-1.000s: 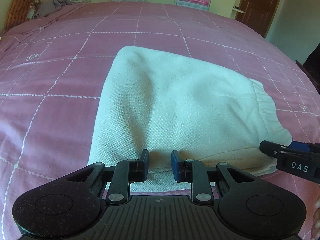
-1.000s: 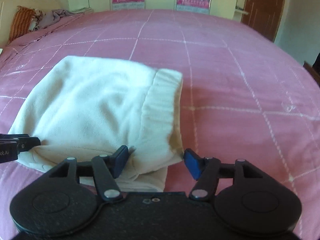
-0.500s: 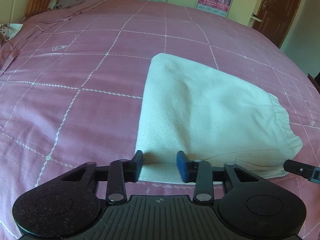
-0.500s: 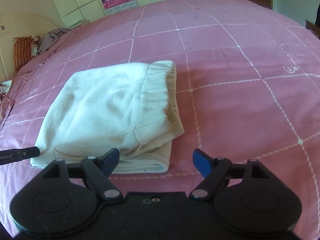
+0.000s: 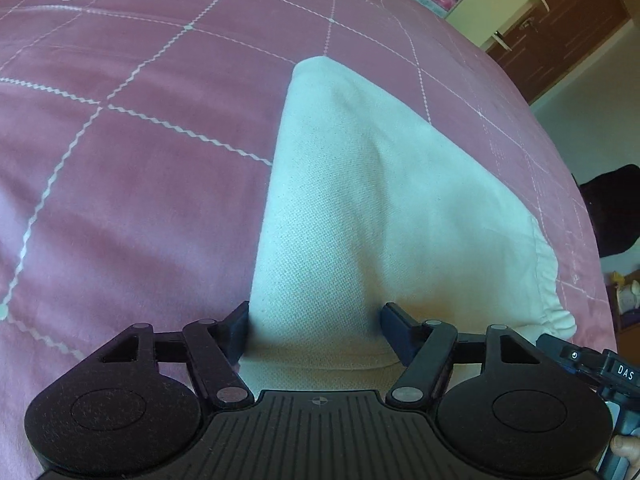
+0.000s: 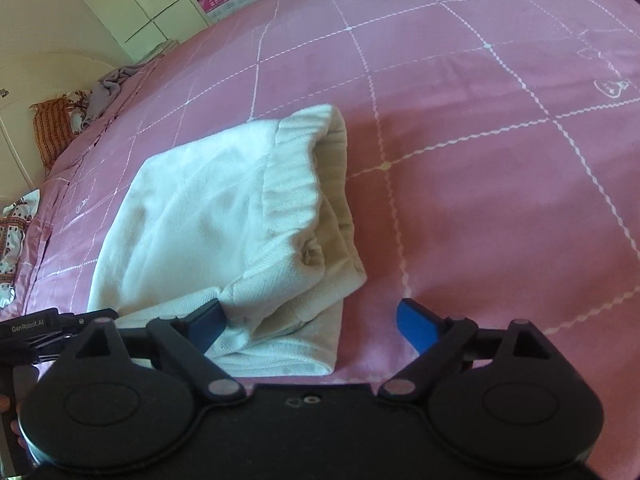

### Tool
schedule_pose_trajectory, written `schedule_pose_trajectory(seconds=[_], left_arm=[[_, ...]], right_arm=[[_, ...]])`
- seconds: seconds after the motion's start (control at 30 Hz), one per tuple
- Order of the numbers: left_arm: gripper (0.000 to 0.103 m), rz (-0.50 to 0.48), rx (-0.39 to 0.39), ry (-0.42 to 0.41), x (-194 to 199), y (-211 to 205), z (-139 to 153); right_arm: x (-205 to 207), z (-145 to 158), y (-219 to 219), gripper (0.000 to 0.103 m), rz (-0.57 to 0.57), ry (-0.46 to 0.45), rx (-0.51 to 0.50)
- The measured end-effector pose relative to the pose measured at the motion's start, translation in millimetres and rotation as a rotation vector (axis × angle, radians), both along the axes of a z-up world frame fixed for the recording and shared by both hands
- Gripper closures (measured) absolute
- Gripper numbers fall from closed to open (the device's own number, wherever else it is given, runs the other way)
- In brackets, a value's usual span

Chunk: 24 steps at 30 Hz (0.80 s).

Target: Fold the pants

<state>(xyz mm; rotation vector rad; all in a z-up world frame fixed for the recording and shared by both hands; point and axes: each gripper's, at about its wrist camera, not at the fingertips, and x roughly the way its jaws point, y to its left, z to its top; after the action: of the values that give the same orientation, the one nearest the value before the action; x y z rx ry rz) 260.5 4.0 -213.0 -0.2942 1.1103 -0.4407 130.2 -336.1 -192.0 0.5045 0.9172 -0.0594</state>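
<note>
The white pants [image 5: 380, 220] lie folded into a thick bundle on the pink checked bedsheet [image 5: 120, 200]. In the left wrist view my left gripper [image 5: 316, 328] straddles the bundle's near left corner; its jaws are opening, with cloth between them and no grip. In the right wrist view the pants [image 6: 208, 220] show their elastic waistband [image 6: 304, 184] to the right. My right gripper [image 6: 312, 316] is opening wide over the near right corner, and its right pad hangs above bare sheet. Each gripper's tip shows in the other's view: the right gripper [image 5: 580, 360], the left gripper [image 6: 44, 326].
An orange pillow [image 6: 52, 128] and a grey cloth [image 6: 108, 88] lie at the bed's far left. Pale wardrobe doors [image 6: 132, 0] with posters stand behind the bed. A brown door [image 5: 560, 28] and a dark object [image 5: 612, 212] are off the bed's right side.
Both grippers' jaws have spread apart and let go of the pants' near edge. Both views have rolled and drawn closer to the bundle, the left one shifting toward its left corner.
</note>
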Motion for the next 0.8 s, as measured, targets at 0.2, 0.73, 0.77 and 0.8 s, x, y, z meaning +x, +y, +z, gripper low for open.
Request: schedule_pose_trajectory(seconds=[0.2,0.73,0.77,0.8], left_arm=[[0.051,-0.017,-0.090,0.024,8.4,-2.1,-7.5],[0.059,-0.038,-0.156,0.051,22.3,-3.1,-19.6],[0.059,-0.037,-0.145,0.044,22.7,-7.3,-19.5],[0.059,-0.027,-0.141,0.043,22.9,-9.9,-19.5]], right_arm=[[8.0,-2.3,-24.7,0.010,-0.013,0.005,0.197],[26.9,-35.0,-57.0,0.049,0.046,0.007,0.469],[30.4,-37.1,-57.7,0.049,0.041,0.001,0.478],[34.7,-37.9,-56.1,0.049,0.039,-0.009,0.478]])
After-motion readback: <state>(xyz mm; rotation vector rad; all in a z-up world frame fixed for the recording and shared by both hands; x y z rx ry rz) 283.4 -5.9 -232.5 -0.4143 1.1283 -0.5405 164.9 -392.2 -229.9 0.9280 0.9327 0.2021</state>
